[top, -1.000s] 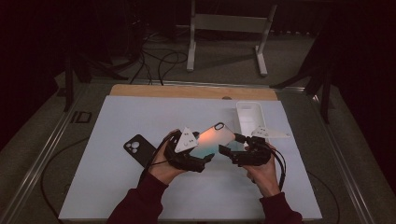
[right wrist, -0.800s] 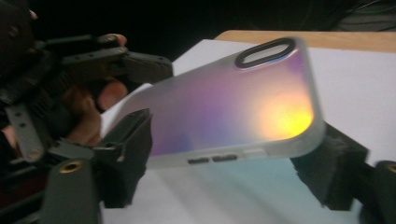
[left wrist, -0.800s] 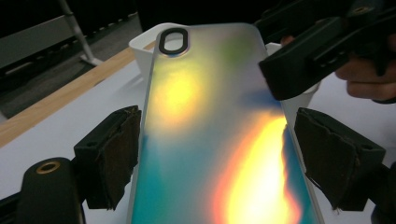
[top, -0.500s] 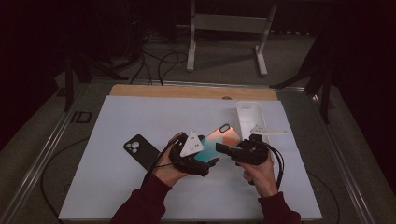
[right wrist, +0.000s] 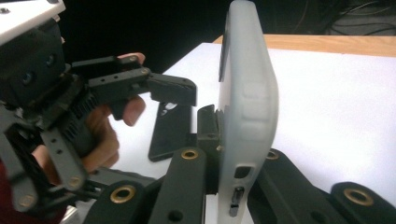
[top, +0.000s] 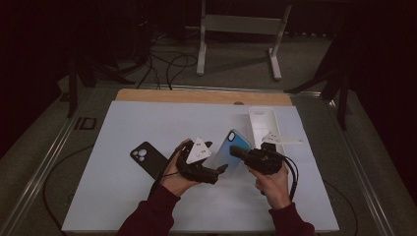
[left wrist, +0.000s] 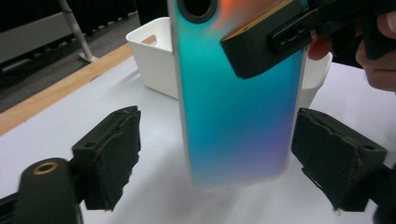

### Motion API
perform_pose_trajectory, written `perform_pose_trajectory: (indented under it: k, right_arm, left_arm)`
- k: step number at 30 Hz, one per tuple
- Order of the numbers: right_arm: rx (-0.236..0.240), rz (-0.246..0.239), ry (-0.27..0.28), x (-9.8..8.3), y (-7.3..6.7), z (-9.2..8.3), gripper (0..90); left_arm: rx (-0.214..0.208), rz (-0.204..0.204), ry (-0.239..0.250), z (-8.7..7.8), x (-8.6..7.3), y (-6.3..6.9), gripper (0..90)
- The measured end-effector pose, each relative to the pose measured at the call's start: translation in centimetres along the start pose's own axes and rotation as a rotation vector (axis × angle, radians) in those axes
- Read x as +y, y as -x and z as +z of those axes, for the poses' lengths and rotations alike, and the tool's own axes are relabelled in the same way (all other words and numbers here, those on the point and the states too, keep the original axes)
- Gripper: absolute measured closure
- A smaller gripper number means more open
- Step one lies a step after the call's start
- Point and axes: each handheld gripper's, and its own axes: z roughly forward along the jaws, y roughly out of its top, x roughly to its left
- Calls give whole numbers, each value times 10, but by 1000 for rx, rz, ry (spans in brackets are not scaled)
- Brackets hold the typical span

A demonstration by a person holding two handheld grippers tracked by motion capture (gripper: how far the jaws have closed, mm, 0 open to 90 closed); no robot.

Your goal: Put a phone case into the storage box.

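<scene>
Right tool (top: 236,150) has just closed, clamping phone (top: 230,153) edge-on above table (top: 123,196). Left tool (left wrist: 219,154) open, phone between pads untouched. Left gripper view: glossy teal-purple back; right gripper view: frosted rubbery case edge.

Table (top: 123,196): black case (top: 147,158), white bin (top: 263,123)

Dim high view, dark surroundings, close-ups seemingly blurred
</scene>
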Motion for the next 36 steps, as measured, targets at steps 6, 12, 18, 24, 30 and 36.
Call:
perform_pose_trajectory:
  k: [6, 12, 18, 24, 30, 36]
  right_arm:
    - [-17, -23, -1, 1, 0, 0, 872]
    - [-36, -54, 0, 2, 0, -2, 871]
    - [-45, -75, 3, 2, 1, -5, 870]
    - [-28, -116, 7, 4, -1, -7, 869]
    - [-7, -152, 12, 6, -5, -9, 869]
    - [35, -182, 18, 9, -9, -9, 869]
  left_arm:
    - [-20, -36, -4, -1, 0, -5, 113]
    - [-28, -61, -15, -3, -1, -10, 111]
    - [-34, -85, -28, -4, -2, -15, 103]
    - [-37, -82, -45, -3, -2, -15, 112]
    - [-54, -85, -49, -2, -3, -15, 126]
    - [-78, -87, -42, 0, -3, -14, 145]
